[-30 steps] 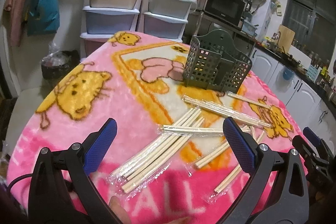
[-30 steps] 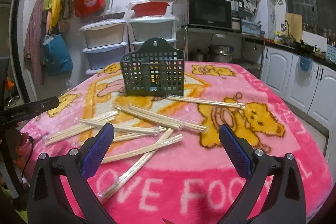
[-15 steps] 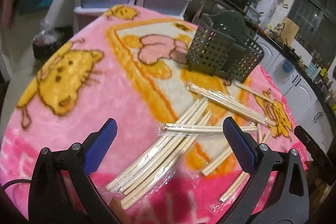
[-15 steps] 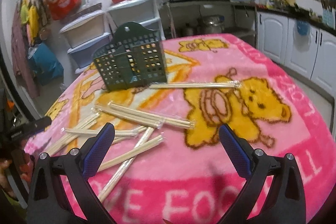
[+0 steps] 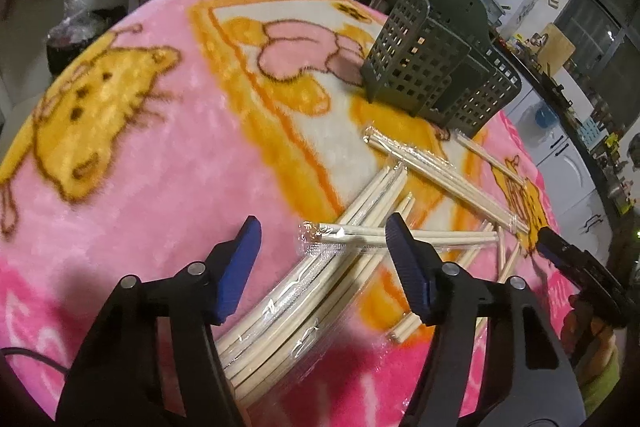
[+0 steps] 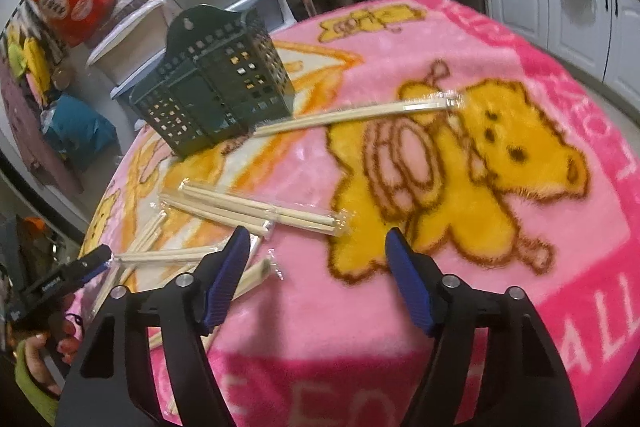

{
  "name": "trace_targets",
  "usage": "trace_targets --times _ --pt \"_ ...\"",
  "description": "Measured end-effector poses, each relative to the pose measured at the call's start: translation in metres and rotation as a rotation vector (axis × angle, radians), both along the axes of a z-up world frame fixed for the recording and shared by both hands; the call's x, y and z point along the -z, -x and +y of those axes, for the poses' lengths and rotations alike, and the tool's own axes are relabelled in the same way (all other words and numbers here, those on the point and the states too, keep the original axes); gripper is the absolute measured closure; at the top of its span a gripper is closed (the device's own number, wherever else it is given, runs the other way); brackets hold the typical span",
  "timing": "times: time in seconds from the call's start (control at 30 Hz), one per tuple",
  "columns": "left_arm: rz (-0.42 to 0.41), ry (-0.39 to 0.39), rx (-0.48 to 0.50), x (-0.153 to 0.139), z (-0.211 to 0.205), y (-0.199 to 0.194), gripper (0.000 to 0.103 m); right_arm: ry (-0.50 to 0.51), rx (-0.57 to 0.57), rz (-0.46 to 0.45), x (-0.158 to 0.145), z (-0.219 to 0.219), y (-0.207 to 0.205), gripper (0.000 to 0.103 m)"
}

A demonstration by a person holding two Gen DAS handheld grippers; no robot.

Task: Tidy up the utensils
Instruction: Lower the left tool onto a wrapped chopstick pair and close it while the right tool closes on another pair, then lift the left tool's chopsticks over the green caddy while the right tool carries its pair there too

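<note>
Bamboo-coloured chopsticks [image 5: 440, 175], each set sealed in a clear plastic sleeve, lie scattered flat on a pink fleece blanket [image 5: 160, 187] printed with yellow cartoon animals. The sleeves are glossy and crinkled at their ends; the sticks inside are pale, straight and slender. Several packs cross one another in a loose heap near the blanket's middle, and 1 pack [image 6: 356, 113] lies apart, just beside the holder and across the printed yellow bear.

Utensil holder [image 5: 436, 67] — dark green plastic with square lattice walls and a taller arched back panel — stands upright on the blanket beyond the heap. Nothing shows inside it.

Left gripper [image 5: 322, 239]: blue-padded fingers spread wide, holding nothing, positioned low over the near end of the heap, with 1 horizontal pack [image 5: 400, 236] lying between the fingertips in view.

Right gripper [image 6: 318, 247]: fingers likewise spread wide and empty, above the blanket; its left fingertip sits over the ends of 2 packs.
</note>
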State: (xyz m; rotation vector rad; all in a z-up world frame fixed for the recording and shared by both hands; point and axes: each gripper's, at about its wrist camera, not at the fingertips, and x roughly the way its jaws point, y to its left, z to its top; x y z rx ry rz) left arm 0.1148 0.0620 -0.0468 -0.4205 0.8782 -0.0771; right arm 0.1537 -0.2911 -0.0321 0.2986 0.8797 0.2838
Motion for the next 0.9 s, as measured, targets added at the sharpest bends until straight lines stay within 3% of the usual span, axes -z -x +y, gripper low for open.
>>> trace_targets --times 0.13,0.37,0.6,0.77,0.9 --pt "0.020 0.030 -0.006 0.005 0.004 -0.005 0.053 -0.051 0.008 0.049 0.007 -0.008 -0.008 0.045" --pt "0.035 0.028 -0.013 0.006 0.006 -0.014 0.071 -0.123 0.007 0.076 0.012 -0.014 -0.016 0.057" --pt "0.039 0.024 -0.004 0.006 0.005 -0.020 0.088 -0.174 -0.009 0.093 0.016 -0.017 -0.024 0.084" --pt "0.036 0.022 0.009 0.004 0.002 -0.021 0.099 -0.177 -0.029 0.041 0.005 -0.016 -0.024 0.090" --pt "0.012 0.025 0.014 -0.003 0.001 -0.022 0.101 -0.158 -0.053 -0.025 -0.013 -0.012 -0.026 0.093"
